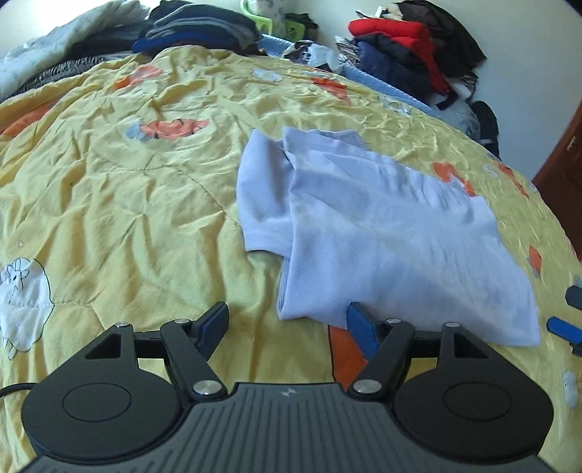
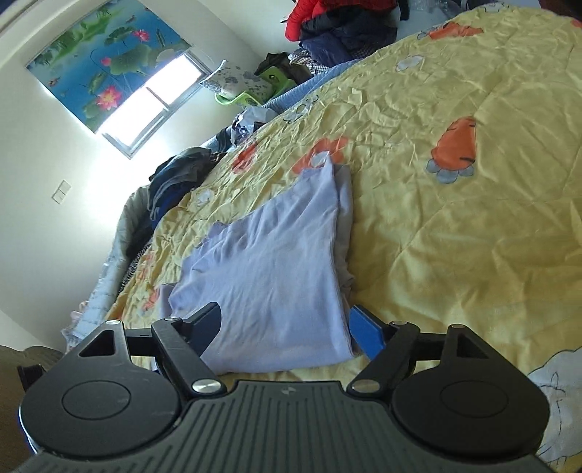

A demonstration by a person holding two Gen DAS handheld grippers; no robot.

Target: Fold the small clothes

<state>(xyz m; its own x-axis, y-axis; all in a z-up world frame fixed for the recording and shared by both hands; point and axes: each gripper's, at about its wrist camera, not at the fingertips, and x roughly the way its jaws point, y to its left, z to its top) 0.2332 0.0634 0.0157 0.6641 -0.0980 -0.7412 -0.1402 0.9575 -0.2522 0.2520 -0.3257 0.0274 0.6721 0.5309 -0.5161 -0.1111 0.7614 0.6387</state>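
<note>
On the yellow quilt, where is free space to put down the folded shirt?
The yellow quilt is bare left of the lavender shirt, up to the sheep patch. In the right wrist view it is also bare right of the shirt. The far edge is crowded: dark folded clothes and a red and navy pile.

Bed (image 1: pixel 109 203) under a yellow quilt (image 2: pixel 454 233), clothes on top

A pale lilac shirt (image 1: pixel 382 233), partly folded with one sleeve out flat, lies on the wrinkled quilt, which is printed with orange and white shapes. At the bed's far edge sit a dark clothes pile (image 1: pixel 203 29), a red and navy heap (image 1: pixel 396 47) and a blue blanket (image 1: pixel 393 87)
</note>
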